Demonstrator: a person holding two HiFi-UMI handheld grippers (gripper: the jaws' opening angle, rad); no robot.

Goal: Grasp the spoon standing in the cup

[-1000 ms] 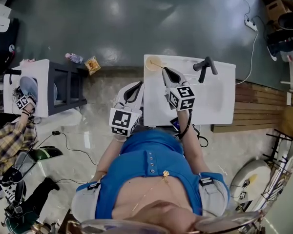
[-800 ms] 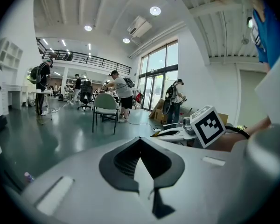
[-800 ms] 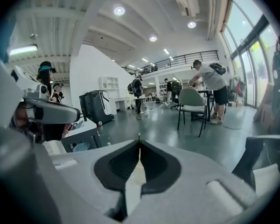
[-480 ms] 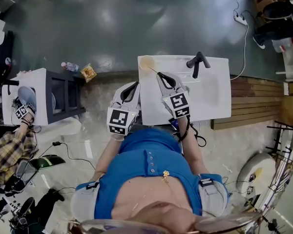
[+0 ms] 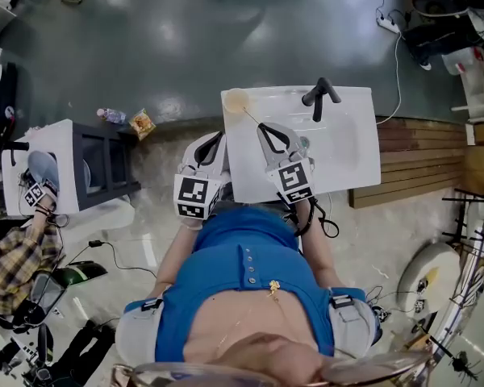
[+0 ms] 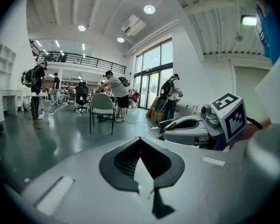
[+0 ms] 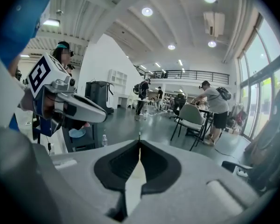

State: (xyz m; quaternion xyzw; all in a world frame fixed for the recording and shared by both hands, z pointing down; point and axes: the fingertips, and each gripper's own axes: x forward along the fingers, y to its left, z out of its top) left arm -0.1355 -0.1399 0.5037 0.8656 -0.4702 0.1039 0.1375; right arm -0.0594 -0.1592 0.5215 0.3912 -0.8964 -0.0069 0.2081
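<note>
Cup (image 5: 236, 101): pale cream, round, upright on the white bench (image 5: 351, 176), at the bench's 11 o'clock corner, close to both edges. Contents: one spoon (image 5: 251, 115), nothing else discernible (cup interior too small to resolve from the head view). The spoon shows as a thin, light, straight handle with its bowl end down in the cup. It is tilted, leaning out over the rim toward 4 o'clock, and its free end meets the tips of the right gripper (image 5: 263, 126). Right gripper view: jaws pressed together along their full length, a fine sliver of handle poking out just beyond the tips, so this gripper is pinching the spoon handle. It lies low over the bench at 5 o'clock from the cup, pointing toward 11 o'clock. Left gripper (image 5: 219, 136): jaws pressed together, nothing between them in its own view. It is held just off the bench's left edge over the floor, at 9 o'clock from the right gripper, apart from cup and spoon. A dark tap (image 5: 319, 97) stands at the bench's far edge, 3 o'clock from the cup, above a shallow basin.
</note>
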